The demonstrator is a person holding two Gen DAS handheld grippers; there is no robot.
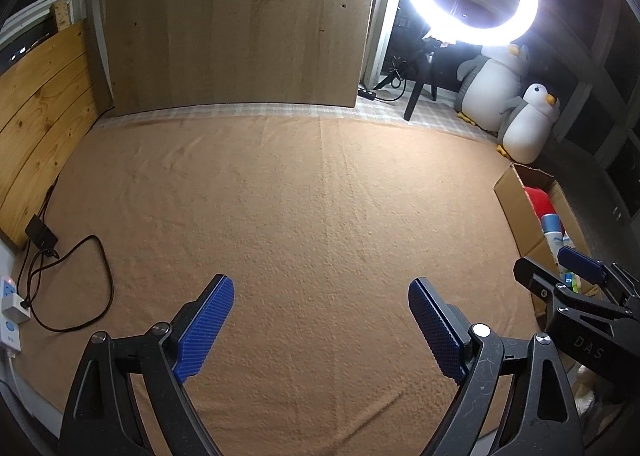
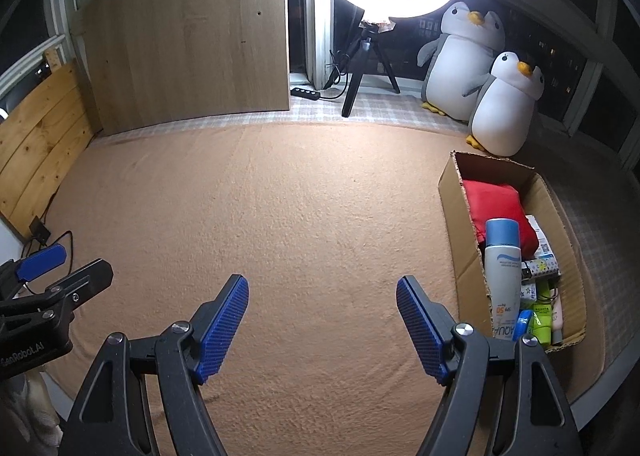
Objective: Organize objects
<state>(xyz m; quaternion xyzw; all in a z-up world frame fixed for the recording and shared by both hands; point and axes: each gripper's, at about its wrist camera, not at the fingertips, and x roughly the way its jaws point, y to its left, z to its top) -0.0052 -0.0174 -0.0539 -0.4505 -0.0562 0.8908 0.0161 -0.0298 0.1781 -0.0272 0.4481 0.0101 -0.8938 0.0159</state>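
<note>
Our left claw (image 1: 321,326) and right claw (image 2: 322,324) both hang wide open and hold nothing above the bare tan blanket (image 2: 280,195). The objects sit packed in the cardboard box (image 2: 450,179) at our right: a red pouch (image 2: 496,203), a tall sunscreen bottle (image 2: 503,272). Reaching in, we could tip that upright bottle or snag the box wall.
</note>
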